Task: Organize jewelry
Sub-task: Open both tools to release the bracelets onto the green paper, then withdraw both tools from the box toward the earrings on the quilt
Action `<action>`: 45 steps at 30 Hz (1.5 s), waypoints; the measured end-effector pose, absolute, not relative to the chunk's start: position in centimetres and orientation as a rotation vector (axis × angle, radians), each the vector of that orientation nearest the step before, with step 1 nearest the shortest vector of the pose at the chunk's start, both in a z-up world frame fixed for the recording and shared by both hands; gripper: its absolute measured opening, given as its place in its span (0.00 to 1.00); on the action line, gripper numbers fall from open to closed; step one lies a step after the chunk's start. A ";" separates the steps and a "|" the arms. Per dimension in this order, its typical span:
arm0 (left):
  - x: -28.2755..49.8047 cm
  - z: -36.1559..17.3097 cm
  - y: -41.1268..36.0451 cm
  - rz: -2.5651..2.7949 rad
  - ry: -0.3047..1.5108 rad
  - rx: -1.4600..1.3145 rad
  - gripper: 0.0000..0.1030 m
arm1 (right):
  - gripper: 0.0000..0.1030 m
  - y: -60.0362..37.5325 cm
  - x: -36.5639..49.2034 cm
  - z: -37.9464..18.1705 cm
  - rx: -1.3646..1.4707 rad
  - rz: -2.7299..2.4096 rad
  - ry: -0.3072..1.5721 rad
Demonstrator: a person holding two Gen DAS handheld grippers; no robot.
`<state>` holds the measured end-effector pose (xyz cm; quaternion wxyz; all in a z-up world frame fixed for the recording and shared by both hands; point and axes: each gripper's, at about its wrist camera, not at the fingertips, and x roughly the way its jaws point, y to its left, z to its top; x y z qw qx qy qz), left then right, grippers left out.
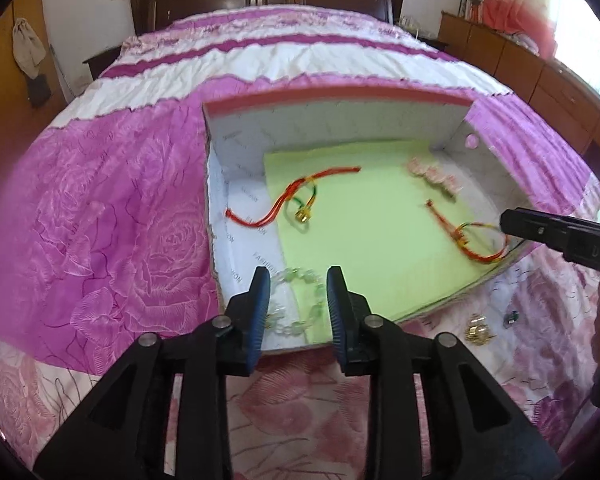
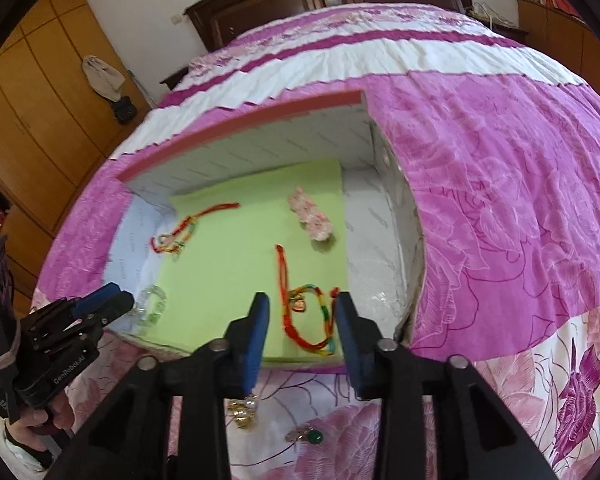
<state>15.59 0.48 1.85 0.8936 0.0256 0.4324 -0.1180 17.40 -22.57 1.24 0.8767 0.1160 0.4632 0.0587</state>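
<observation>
Partly hidden behind left gripper, blurred, seemingly green bead bracelet.

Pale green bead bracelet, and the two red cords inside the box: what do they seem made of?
The pale green bead bracelet looks like translucent glass or jade-like stone; light passes through it. Both cords look like braided thread, matte red with yellow and green strands, each carrying a shiny gold-tone charm.

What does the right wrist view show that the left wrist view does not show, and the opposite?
Only the right wrist view shows the heart pendant on the near cord bracelet.

Only the left wrist view shows the round hole in the box wall.

Both show the box, the green mat, the pink bracelet, the green bead bracelet and gold pieces outside the box.
</observation>
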 end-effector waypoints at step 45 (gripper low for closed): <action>5.5 -0.1 -1.1 -0.366 1.044 0.135 0.23 | 0.37 -22.4 7.1 2.2 0.228 0.147 0.996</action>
